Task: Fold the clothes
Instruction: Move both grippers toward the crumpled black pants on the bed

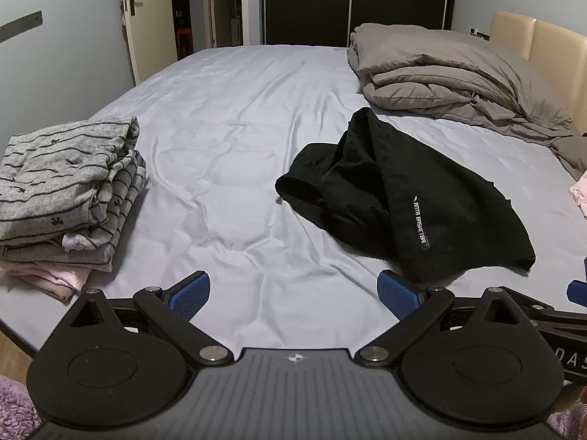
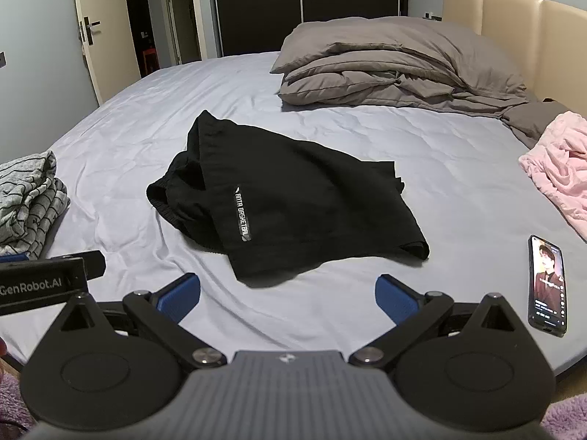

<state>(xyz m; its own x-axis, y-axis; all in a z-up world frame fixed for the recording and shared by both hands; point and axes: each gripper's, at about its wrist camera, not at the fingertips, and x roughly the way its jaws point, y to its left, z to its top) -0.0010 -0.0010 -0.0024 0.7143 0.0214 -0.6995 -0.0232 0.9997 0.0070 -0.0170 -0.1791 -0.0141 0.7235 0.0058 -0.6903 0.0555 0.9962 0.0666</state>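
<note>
Crumpled black shorts point(image 1: 422, 198) point(image 2: 293, 201) with a white logo strip lie on the pale blue bed sheet point(image 1: 227, 139) point(image 2: 128, 139). My left gripper point(image 1: 293, 295) is open above the near edge of the bed, its blue pads empty, with the shorts just ahead to the right. My right gripper point(image 2: 288, 299) is open too, holding nothing, and the shorts lie right in front of it. A stack of folded grey striped and pink clothes point(image 1: 66, 190) point(image 2: 29, 201) rests at the left. A loose pink garment point(image 2: 561, 168) point(image 1: 579, 194) lies at the right.
A folded brown duvet and pillow point(image 1: 458, 77) point(image 2: 396, 69) sit at the head of the bed by the beige headboard point(image 2: 532, 33). A phone point(image 2: 547, 286) with its screen lit lies on the sheet at the right. A door point(image 1: 146, 18) stands open beyond the bed.
</note>
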